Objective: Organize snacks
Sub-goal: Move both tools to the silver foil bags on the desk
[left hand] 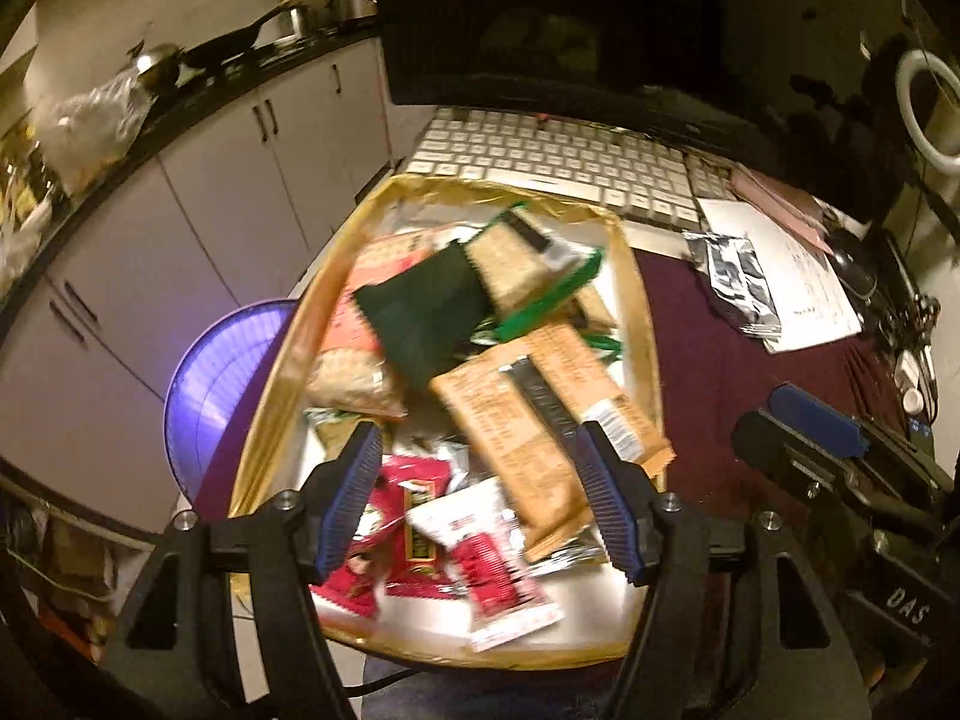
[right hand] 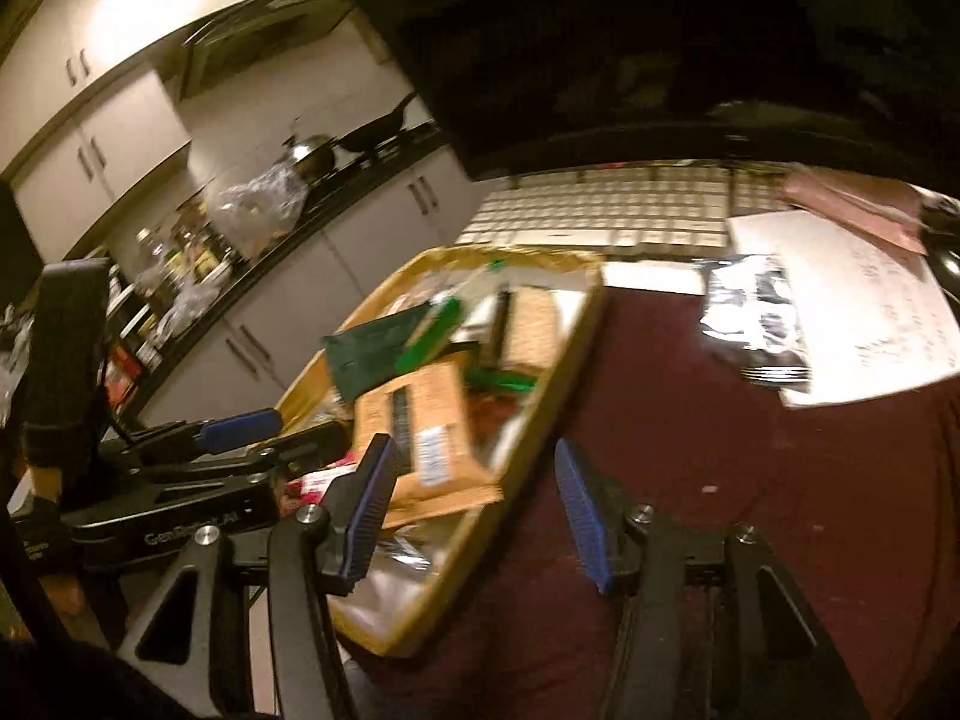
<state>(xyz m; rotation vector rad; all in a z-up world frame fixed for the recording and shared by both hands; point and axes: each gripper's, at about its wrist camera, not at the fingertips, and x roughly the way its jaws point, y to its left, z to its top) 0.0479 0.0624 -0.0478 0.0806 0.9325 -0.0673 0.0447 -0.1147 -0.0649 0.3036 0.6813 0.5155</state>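
Note:
A gold-rimmed tray on a maroon cloth holds a loose pile of snacks: brown packets, a dark green pouch and red packets at the near end. My left gripper hangs open above the tray's near half with nothing between its fingers. In the right wrist view my right gripper is open over the tray's right rim, its left finger above a brown packet, and it holds nothing. A silver-and-black packet lies on the cloth outside the tray.
A white keyboard and a dark monitor stand behind the tray. A sheet of paper and pink papers lie at the right, near a ring light. A purple round tub sits left of the table. Kitchen cabinets lie beyond.

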